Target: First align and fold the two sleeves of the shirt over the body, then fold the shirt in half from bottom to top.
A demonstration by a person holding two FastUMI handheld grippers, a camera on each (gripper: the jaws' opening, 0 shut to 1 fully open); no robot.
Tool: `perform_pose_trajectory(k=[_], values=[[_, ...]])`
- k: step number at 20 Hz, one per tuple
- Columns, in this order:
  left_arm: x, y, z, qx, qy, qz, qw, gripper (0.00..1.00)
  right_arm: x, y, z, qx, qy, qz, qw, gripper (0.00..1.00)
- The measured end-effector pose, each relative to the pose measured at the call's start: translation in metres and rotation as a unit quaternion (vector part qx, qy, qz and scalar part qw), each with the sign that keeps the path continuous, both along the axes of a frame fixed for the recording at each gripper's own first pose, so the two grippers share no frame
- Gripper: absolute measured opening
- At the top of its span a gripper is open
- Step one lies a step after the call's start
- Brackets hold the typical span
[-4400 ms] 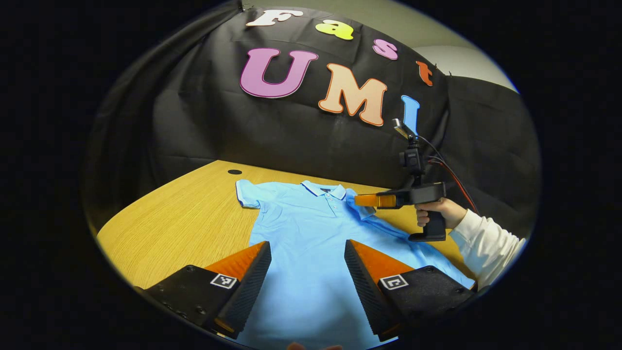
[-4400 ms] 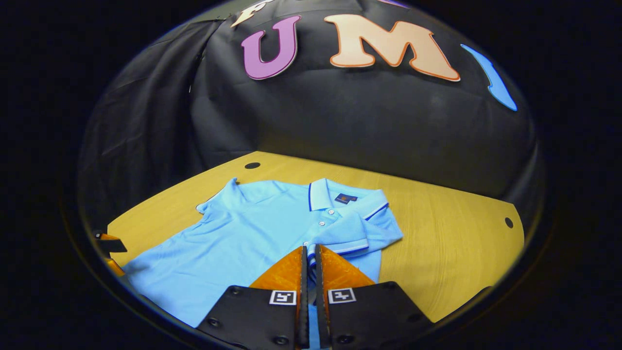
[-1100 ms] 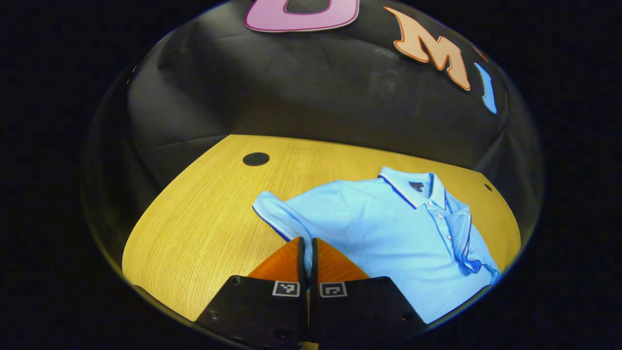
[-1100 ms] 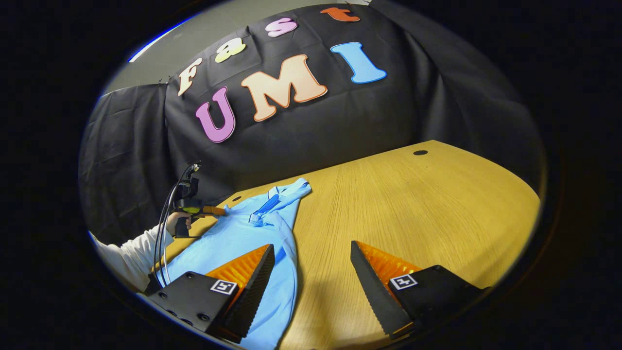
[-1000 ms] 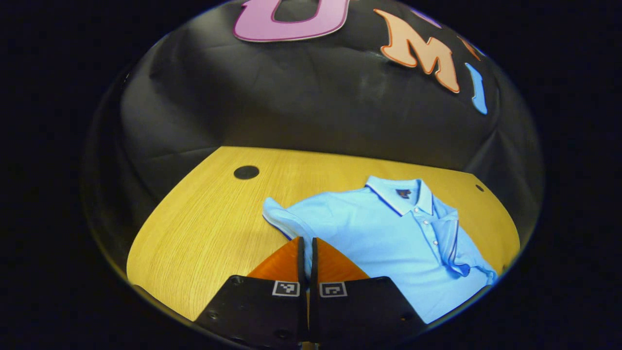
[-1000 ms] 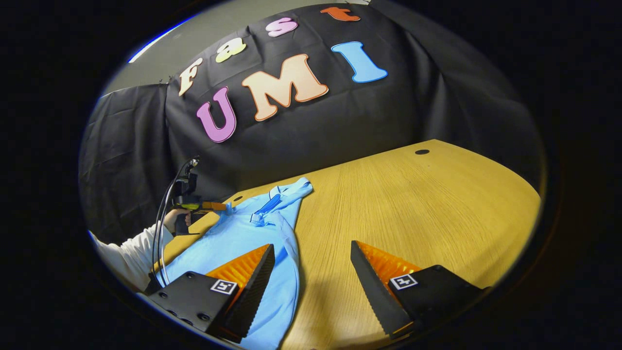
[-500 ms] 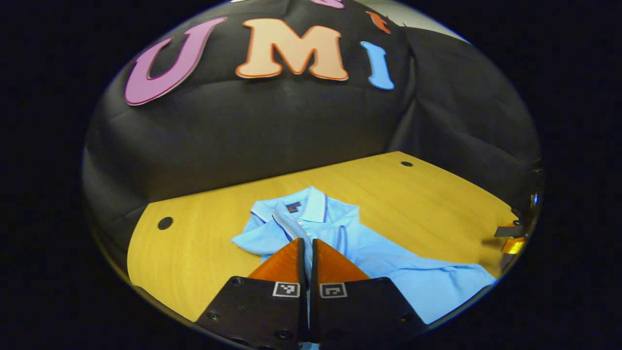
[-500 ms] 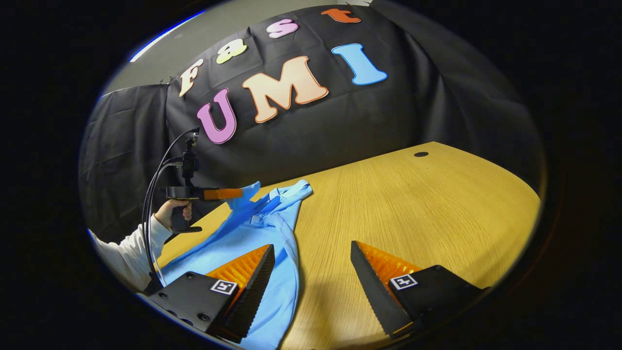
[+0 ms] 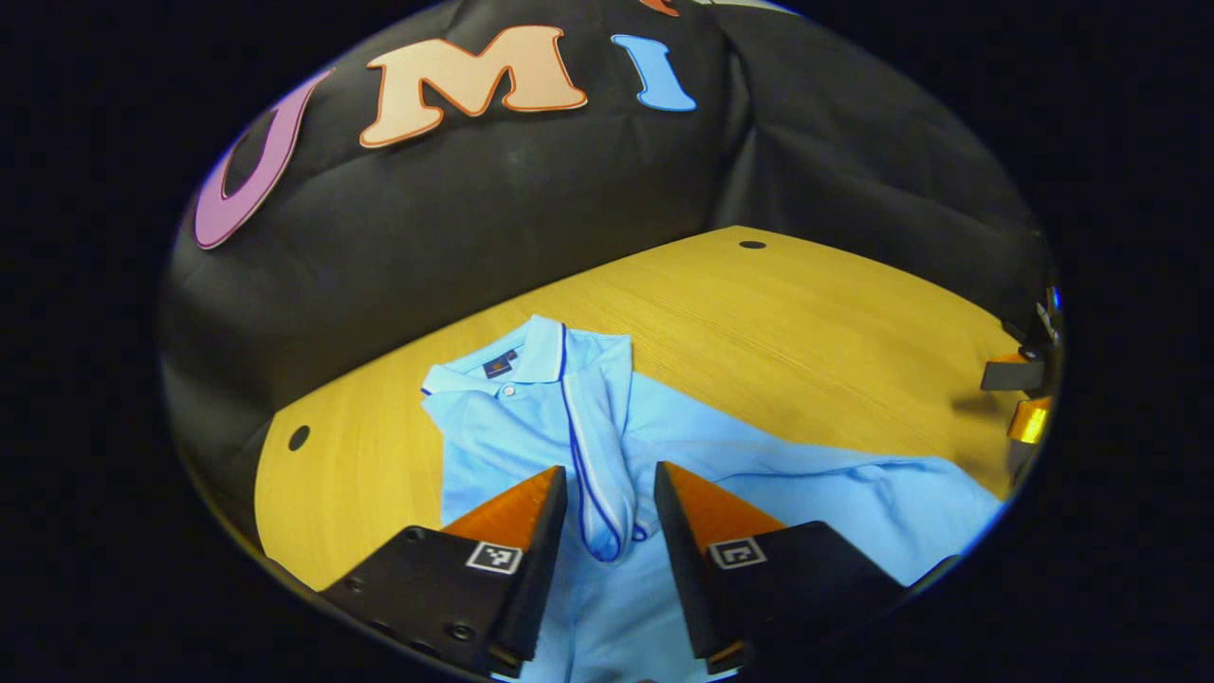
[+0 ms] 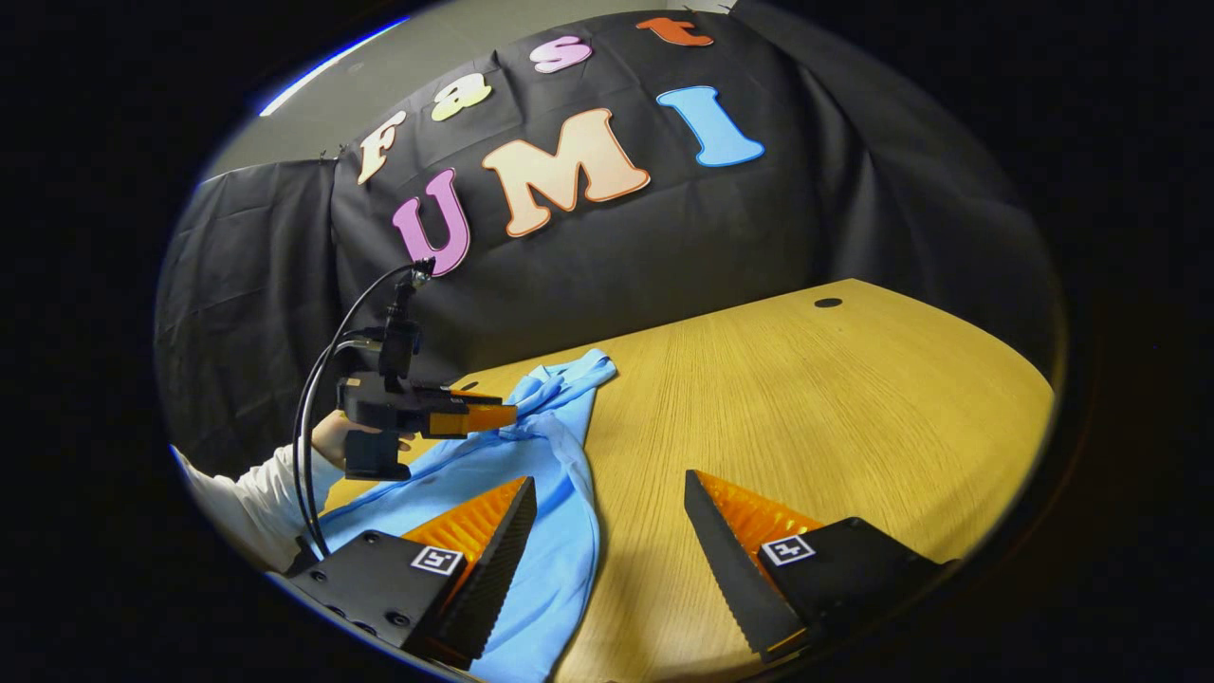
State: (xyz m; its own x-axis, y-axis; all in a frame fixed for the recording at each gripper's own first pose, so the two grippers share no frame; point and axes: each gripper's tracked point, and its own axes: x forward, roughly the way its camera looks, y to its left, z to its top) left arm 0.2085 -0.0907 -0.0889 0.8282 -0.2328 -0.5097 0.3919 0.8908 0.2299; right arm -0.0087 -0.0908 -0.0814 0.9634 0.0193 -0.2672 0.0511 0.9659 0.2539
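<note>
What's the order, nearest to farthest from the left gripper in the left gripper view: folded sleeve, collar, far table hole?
1. Folded sleeve, lying between the left gripper's open fingers.
2. Collar, beyond it, slightly left.
3. Far table hole, by the back edge, right.

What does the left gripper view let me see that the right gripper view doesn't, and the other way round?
Left gripper view's own: the shirt's collar laid flat, seen from close up, and a folded sleeve lying between the open left tongs.

Right gripper view's own: a hand and white cuff holding those left tongs from the side, seen past the open right tongs.

Shared: the blue shirt and the wooden table.
</note>
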Motion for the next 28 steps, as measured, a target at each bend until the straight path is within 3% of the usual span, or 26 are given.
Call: perform_pose_trajectory(k=[2, 3, 5, 12, 20, 28], values=[[-0.013, 0.009, 0.013, -0.007, -0.017, 0.021, 1.0, 0.65, -0.002, 0.007, -0.004, -0.007, 0.006, 0.007, 1.0, 0.98], [-0.018, 0.018, 0.022, -0.004, -0.034, 0.037, 0.999, 0.75, -0.003, 0.011, -0.005, -0.009, 0.009, 0.012, 1.0, 0.98], [-0.039, 0.04, 0.041, 0.004, -0.067, 0.074, 0.995, 0.86, -0.008, 0.026, -0.006, -0.011, 0.013, 0.028, 0.999, 0.98], [-0.149, 0.063, 0.053, -0.05, -0.075, 0.107, 0.99, 0.87, -0.039, 0.053, 0.002, -0.032, 0.013, 0.037, 0.999, 0.98], [-0.269, 0.109, 0.011, -0.077, -0.068, 0.196, 0.975, 0.87, -0.082, 0.086, -0.029, -0.078, 0.05, 0.044, 0.995, 0.98], [-0.323, 0.128, -0.033, -0.096, -0.03, 0.231, 0.968, 0.88, -0.119, 0.097, -0.045, -0.117, 0.064, 0.038, 0.99, 0.98]])
